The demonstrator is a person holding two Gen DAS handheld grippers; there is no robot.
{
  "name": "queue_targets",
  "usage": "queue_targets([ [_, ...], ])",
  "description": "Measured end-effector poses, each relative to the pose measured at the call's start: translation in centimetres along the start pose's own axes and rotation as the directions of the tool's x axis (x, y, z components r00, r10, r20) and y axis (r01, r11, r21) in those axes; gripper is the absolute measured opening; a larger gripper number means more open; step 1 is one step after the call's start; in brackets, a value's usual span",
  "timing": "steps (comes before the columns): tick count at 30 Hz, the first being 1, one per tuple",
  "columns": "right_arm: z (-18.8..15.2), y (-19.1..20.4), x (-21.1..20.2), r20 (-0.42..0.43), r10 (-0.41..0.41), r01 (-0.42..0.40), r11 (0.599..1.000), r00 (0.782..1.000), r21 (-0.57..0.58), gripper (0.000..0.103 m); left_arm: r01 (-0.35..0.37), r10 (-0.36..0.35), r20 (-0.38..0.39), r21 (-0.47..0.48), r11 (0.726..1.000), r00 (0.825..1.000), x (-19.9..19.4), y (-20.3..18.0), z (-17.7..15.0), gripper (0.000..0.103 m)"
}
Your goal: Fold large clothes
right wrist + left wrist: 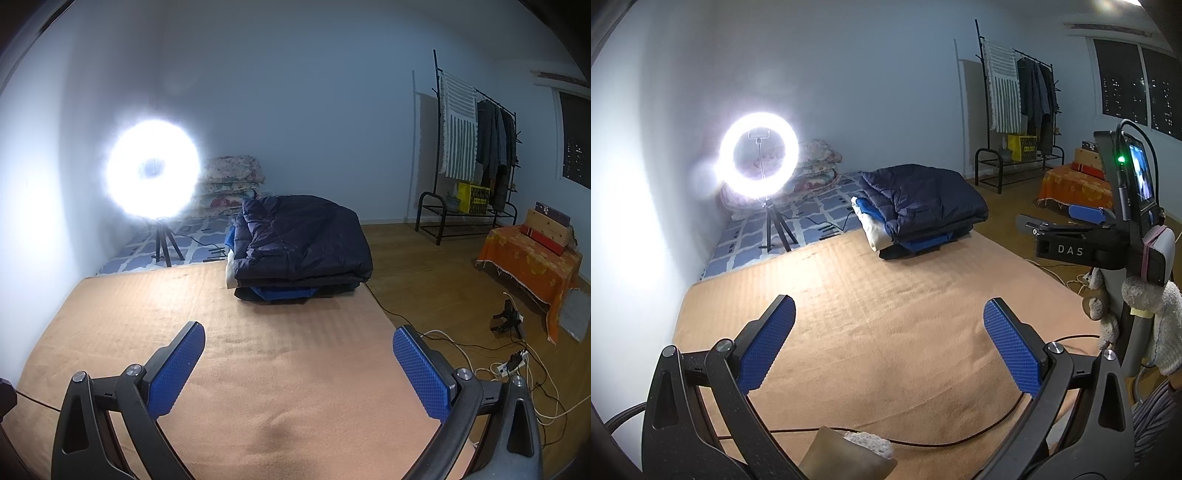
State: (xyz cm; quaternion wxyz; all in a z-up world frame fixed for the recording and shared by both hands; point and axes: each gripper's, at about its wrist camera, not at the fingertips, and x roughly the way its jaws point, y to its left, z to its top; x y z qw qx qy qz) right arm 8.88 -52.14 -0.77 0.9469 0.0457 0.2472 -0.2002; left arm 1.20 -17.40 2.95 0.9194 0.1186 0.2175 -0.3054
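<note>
Both grippers sit nearest the lens, over the tan blanket (871, 332). Left gripper (888, 343): fingers spread wide, nothing btwn the blue pads (768, 347). Right gripper (299, 365): same, released, empty; it also shows in the left wrist view at 3 o'clock, hand-held, w/ a lit screen.

Blanket covers most of the floor area in front. At its far edge, approx 12 o'clock from each gripper, lies the stack of folded clothes (299, 247): dark navy puffer jacket (919, 195) on top, blue and white garments under it, well apart from both grippers.

Ring light (757, 151) on a tripod stands at 11 o'clock, w/ floral bedding (232, 184) piled behind it on a blue patterned mat. Clothes rack (476, 158) stands at 2 o'clock by the wall. Thin black cable (960, 439) crosses the near blanket.
</note>
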Motion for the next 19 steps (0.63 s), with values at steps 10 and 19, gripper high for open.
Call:
queue_targets([
  [10,-0.2,-0.1,0.1,-0.004,0.001,-0.001,1.0,1.0,-0.006,0.103,-0.036,0.035,-0.026,-0.034,0.999,0.999,0.8,1.2,-0.3,0.103],
  [19,-0.3,-0.1,0.4,-0.007,0.004,-0.004,1.0,1.0,-0.026,0.103,-0.067,0.066,-0.011,-0.02,0.998,0.998,0.9,0.9,-0.6,0.103],
])
